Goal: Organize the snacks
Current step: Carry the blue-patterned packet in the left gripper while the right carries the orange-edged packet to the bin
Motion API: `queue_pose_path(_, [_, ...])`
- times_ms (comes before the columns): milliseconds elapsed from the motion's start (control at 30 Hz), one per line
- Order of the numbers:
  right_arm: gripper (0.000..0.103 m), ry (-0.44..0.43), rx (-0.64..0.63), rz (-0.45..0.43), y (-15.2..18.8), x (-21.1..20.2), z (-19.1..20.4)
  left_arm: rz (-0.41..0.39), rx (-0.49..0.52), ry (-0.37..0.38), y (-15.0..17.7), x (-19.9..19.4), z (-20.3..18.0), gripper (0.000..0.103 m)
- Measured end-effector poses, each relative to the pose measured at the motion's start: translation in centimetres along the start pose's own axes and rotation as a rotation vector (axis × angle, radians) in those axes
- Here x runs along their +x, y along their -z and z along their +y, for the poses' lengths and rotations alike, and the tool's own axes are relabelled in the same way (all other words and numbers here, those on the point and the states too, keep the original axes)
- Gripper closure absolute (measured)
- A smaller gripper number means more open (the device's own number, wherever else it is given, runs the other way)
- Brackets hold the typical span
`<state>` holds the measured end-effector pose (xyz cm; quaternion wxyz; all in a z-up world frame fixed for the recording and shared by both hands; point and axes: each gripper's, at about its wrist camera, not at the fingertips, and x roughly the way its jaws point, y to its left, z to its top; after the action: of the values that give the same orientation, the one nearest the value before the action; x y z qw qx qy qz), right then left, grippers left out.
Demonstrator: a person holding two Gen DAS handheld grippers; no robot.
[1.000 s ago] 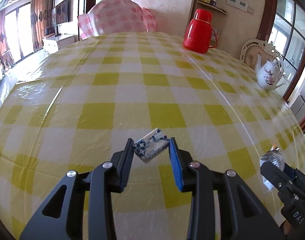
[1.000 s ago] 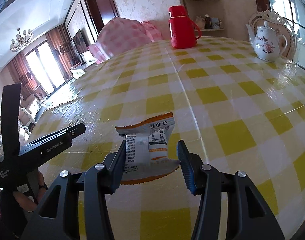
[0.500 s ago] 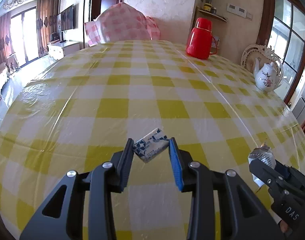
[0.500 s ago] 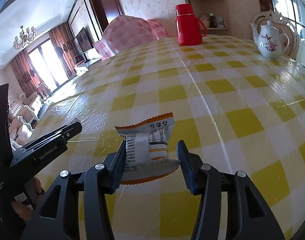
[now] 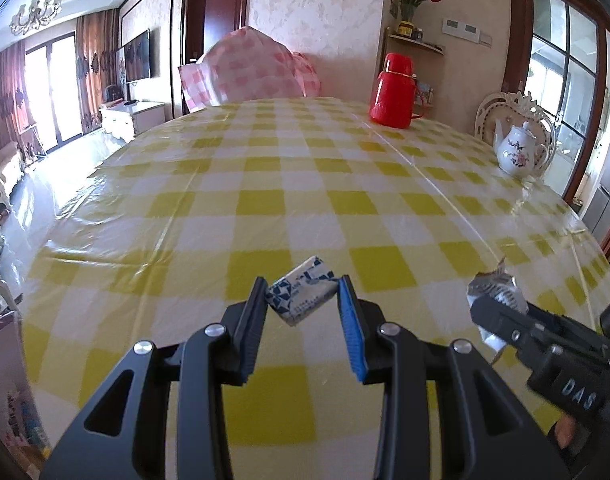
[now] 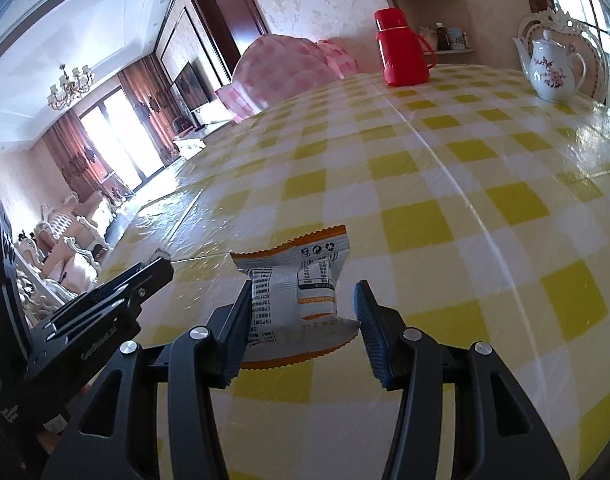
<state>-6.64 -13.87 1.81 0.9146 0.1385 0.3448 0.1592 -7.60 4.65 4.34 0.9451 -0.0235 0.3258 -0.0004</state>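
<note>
Both pickups are done — the left gripper [image 5: 301, 300] pinches a small blue-and-white candy packet [image 5: 301, 294] between its pads, the right gripper [image 6: 303, 312] clamps an orange-edged snack pouch [image 6: 295, 296] — and both snacks hang above the checked table [image 5: 265, 208], with placing left and no container in sight.

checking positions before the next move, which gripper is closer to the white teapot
Right. The teapot stands at the table's far right edge. The right gripper, shut on an orange-edged snack packet, is on that side; the left gripper, holding a blue-and-white snack, sits farther left.
</note>
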Motion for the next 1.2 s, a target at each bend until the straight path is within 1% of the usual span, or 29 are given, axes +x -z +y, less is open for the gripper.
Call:
queue_pose_path(200, [0.054, -0.049, 0.022, 0.006, 1.5, -1.1, 1.3, -0.002, 0.013, -0.019, 1.0, -2.2, 1.8, 0.067])
queue_pose_path(500, [0.054, -0.130, -0.072, 0.054, 4.4, -1.2, 7.3, -0.009, 0.032, -0.072, 3.3, -6.5, 6.0, 0.067])
queue_pose_path(600, [0.054, -0.160, -0.132, 0.070, 5.4, -1.3, 10.4, -0.010, 0.025, -0.095, 4.3, -7.8, 8.0, 0.067])
queue_pose_path(700, [0.054, -0.186, -0.191, 0.087, 6.5, -1.5, 13.1, -0.010, -0.003, -0.112, 5.4, -9.0, 10.6, 0.067])
queue_pose_path(767, [0.054, -0.205, -0.242, 0.099, 7.5, -1.7, 15.3, -0.011, -0.024, -0.130, 6.1, -9.8, 12.6, 0.067])
queue_pose_path(867, [0.054, -0.234, -0.321, 0.117, 9.1, -2.2, 18.6, -0.008, -0.028, -0.168, 7.0, -10.9, 15.3, 0.067])
queue_pose_path(900, [0.054, -0.243, -0.345, 0.123, 9.5, -2.3, 19.6, -0.004, -0.030, -0.172, 7.3, -11.2, 16.0, 0.067])
queue_pose_path(967, [0.054, -0.266, -0.397, 0.138, 10.7, -2.5, 22.0, 0.018, -0.033, -0.150, 7.7, -11.7, 17.7, 0.067])
queue_pose_path(1000, [0.054, -0.277, -0.425, 0.145, 11.3, -2.5, 23.2, 0.024, -0.031, -0.142, 7.8, -12.0, 18.3, 0.067])
queue_pose_path(1033, [0.054, -0.283, -0.449, 0.150, 11.8, -2.5, 24.2, 0.026, -0.019, -0.150, 8.0, -12.5, 19.1, 0.067])
queue_pose_path(1100, [0.054, -0.299, -0.494, 0.164, 12.9, -2.6, 26.1, 0.016, 0.014, -0.188, 8.3, -13.4, 20.1, 0.067])
queue_pose_path(1200, [0.054, -0.309, -0.574, 0.179, 14.6, -2.5, 29.0, 0.023, 0.026, -0.208, 9.0, -14.3, 21.4, 0.067])
